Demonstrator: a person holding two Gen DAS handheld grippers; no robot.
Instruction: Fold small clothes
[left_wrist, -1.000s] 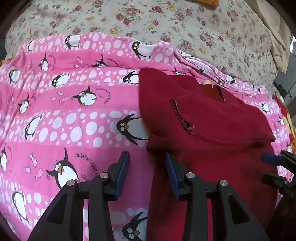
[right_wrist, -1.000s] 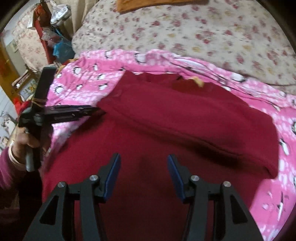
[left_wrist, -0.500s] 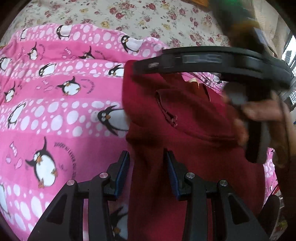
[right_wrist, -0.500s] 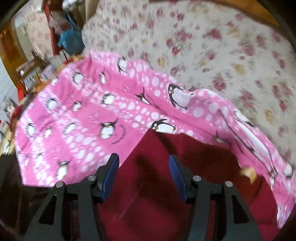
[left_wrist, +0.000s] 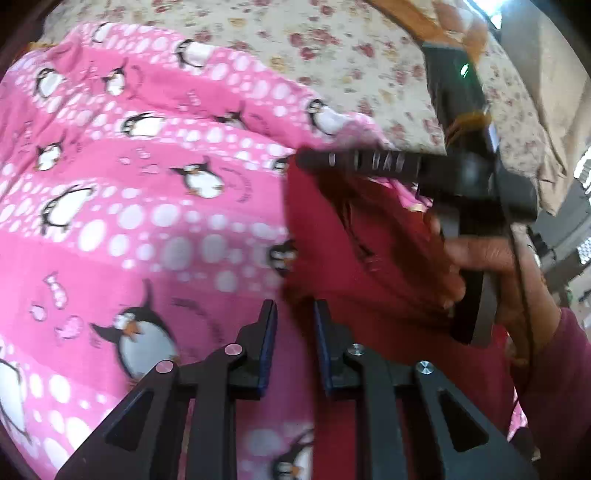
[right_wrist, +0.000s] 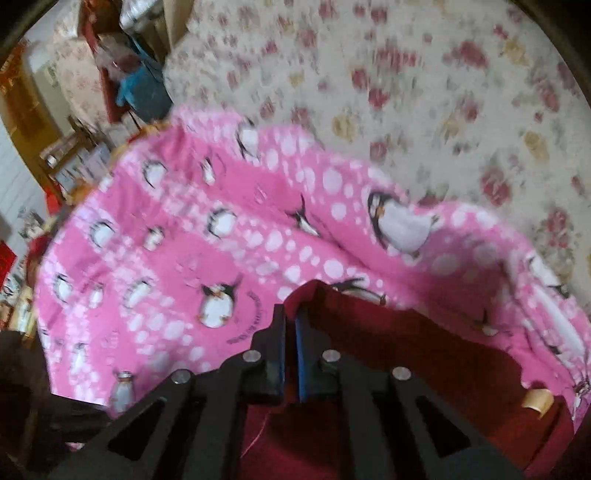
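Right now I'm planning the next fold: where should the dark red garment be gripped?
Grip the dark red garment at its far corner, from the near side: that corner lifts off the pink penguin blanket, and the right gripper pinches it there.

One dark red garment (left_wrist: 369, 295). One pink penguin-print blanket (left_wrist: 147, 221) beneath it. One floral bedsheet (right_wrist: 406, 92) under both. Two grippers: left gripper (left_wrist: 293, 314), right gripper (right_wrist: 290, 317). One hand (left_wrist: 491, 266) visible, holding the right gripper.
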